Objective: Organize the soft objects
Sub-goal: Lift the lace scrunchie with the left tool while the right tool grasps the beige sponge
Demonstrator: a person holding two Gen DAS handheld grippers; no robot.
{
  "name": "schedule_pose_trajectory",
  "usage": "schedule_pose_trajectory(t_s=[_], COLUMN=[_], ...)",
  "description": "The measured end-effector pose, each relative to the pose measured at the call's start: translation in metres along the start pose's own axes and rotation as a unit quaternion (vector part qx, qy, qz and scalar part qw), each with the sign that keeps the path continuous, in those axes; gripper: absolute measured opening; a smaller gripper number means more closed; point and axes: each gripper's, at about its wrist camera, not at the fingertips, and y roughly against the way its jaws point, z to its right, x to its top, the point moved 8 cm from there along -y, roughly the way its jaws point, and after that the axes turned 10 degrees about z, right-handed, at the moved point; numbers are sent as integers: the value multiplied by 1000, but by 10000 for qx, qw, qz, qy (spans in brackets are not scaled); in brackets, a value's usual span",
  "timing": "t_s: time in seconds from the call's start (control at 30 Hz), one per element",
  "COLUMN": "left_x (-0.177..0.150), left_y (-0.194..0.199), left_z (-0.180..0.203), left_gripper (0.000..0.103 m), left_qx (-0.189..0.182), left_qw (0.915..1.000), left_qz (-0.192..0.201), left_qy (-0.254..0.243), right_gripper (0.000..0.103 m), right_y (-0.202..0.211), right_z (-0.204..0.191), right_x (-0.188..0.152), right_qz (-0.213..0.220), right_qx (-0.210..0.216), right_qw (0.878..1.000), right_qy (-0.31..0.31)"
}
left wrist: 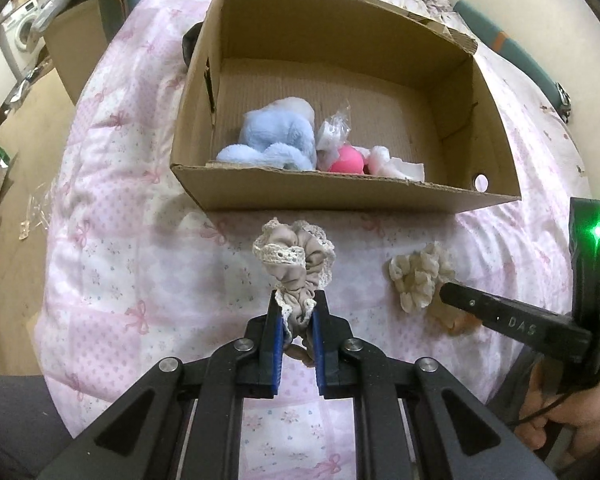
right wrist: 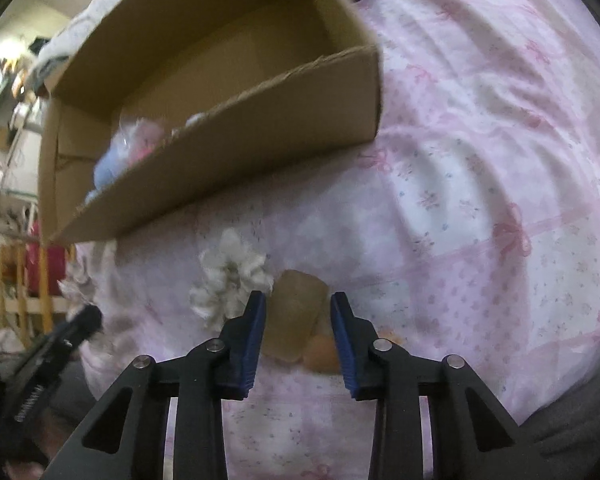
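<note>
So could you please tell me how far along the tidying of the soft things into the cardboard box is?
Partly done. The open cardboard box already holds a fluffy blue plush toy and a pink ball. The left gripper is clamped on a beige lace-trimmed scrunchie. The right gripper straddles a tan translucent block, not yet gripping. A cream ruffled scrunchie remains on the pink bedspread.

Scrunchies [left wrist: 420, 276] lie before the box [left wrist: 340, 192] — toys [left wrist: 276, 136] inside (on bedding [left wrist: 140, 240]).
</note>
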Motion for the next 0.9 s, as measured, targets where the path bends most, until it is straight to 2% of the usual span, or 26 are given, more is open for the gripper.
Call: schedule_pose_trajectory(t_s=[0.07,0.17,0.33,0.5,0.9], left_x=[1,2,2,1,-3], left_y=[2,3,11,17,22], left_z=[-1,-1,-6,-9,-10], left_gripper=[12,12,12,12,12], left_qx=[4,8,68,127,281], left_qw=[10000,9999,9998,9997,9992], left_qz=[15,33,101,162,270], left_qy=[52,99,145,160,15], right_gripper=[18,13,12,12,12], right_y=[-1,6,27,67,71], right_z=[-3,-10,-23,-38,-47], right_x=[-1,0,-3,0,0], right_qz=[27,172,348,1021,1125], right_qx=[-35,72,457,1098,1217], right_qw=[9999,9994,9977,9880,9847], right_qy=[130,290,368,376,531])
